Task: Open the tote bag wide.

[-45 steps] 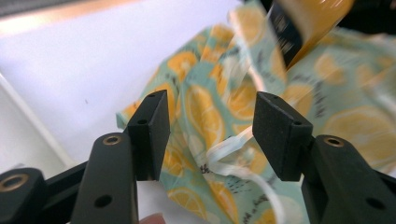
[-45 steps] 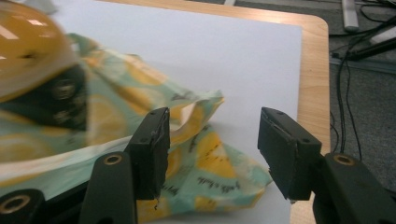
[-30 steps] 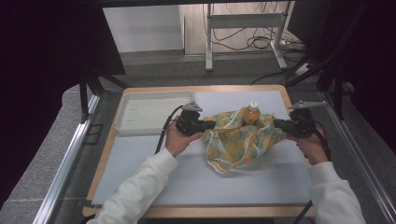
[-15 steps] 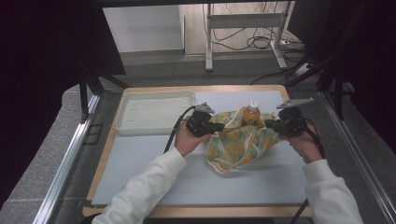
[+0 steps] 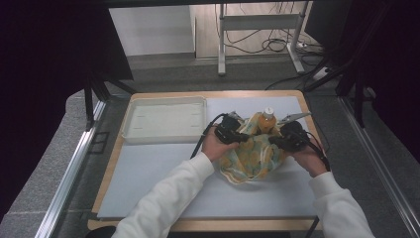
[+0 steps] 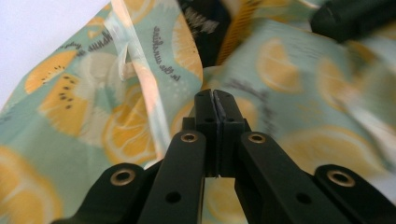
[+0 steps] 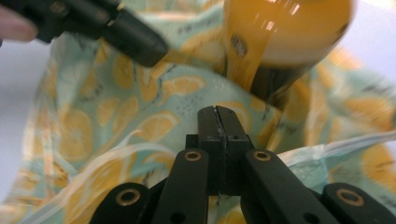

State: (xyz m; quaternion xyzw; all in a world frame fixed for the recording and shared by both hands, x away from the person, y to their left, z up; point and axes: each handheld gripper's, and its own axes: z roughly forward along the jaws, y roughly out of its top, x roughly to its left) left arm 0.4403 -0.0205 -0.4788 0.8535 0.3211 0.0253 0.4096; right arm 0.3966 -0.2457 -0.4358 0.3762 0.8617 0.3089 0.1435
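A wooden-edged table [image 5: 115, 163] covered by a pale grey-white mat stands on a grey floor, with a metal frame and loose cables on the floor beyond its far edge. On the far left part of the table lies a shallow white rectangular tray [image 5: 166, 119].

Near the far right part of the table sits a clear plastic bottle of orange drink with a white cap [image 5: 268, 120], upright, with a mint-green cloth printed with yellow lemon slices [image 5: 251, 158] gathered around its lower part. The cloth spreads from the bottle toward the near edge in a rumpled heap.

The left gripper [image 5: 246, 137] lies just left of the bottle, carried by a hand [image 5: 214, 146] in a white sleeve. In the left gripper view its 2 black jaws meet flat against each other, and a folded edge of the cloth [image 6: 140, 79] runs down to their left side; the blur makes it hard to say whether a thin layer of cloth is pinched between them. The right gripper [image 5: 271, 142] sits just right of the bottle, held by the other hand [image 5: 308, 158]. In the right gripper view its 2 jaws are also pressed together, with the cloth [image 7: 154, 107] spread behind them and the bottle [image 7: 280, 32] rising just beyond; a hemmed edge of cloth passes beneath them. The left gripper [image 7: 161, 52] shows at that view's upper left, pointing in over the cloth.
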